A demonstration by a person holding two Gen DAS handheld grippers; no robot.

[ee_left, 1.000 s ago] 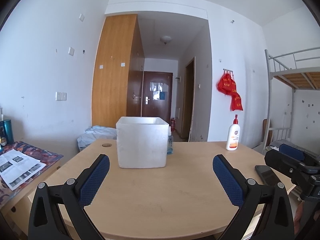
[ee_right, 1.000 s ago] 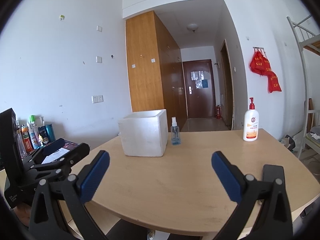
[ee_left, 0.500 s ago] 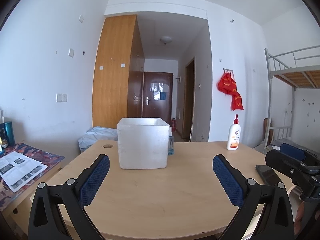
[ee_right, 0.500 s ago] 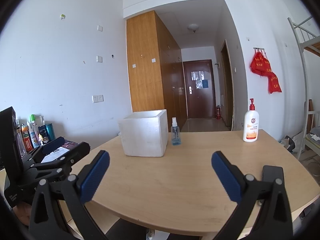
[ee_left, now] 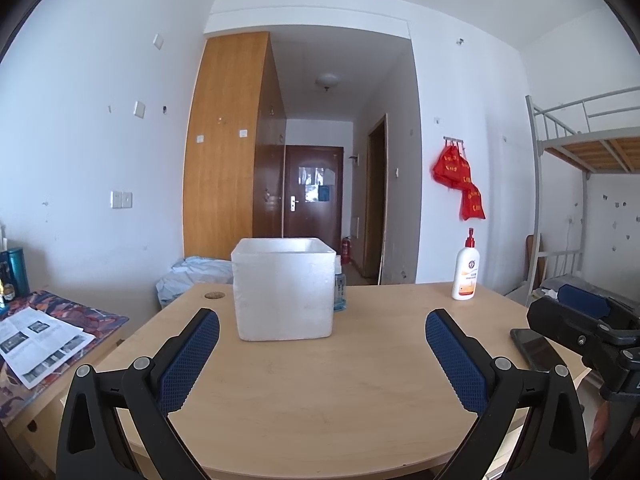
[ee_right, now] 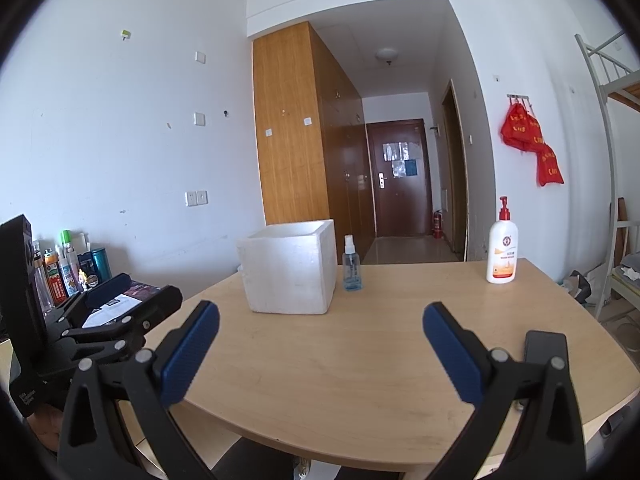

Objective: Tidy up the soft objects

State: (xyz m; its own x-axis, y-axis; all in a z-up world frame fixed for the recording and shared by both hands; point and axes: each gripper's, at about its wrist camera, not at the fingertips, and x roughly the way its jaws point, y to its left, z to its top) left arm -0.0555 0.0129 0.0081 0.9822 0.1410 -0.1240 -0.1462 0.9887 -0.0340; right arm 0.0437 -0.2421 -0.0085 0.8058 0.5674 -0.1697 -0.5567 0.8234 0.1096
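Observation:
A white foam box (ee_left: 285,288) (ee_right: 290,266) stands open-topped on the far half of a light wooden table (ee_left: 320,392) (ee_right: 360,360); its inside is hidden. My left gripper (ee_left: 322,322) hovers open over the table's near edge, short of the box, with nothing between its blue pads. My right gripper (ee_right: 320,316) is open too and holds nothing, aimed at the table from right of the left one. A clear spray bottle (ee_right: 352,264) stands just right of the box. A white pump bottle (ee_left: 465,270) (ee_right: 502,248) stands at the far right. No soft objects show.
A dark phone (ee_left: 534,350) (ee_right: 545,350) lies at the table's right edge. A lower side table with a newspaper (ee_left: 36,344) and several bottles (ee_right: 66,268) sits to the left. A metal bunk bed (ee_left: 580,184) stands at right, red bags (ee_left: 460,180) hang on the wall.
Both views have shifted very slightly; the box and bottles stay in place and both grippers remain open.

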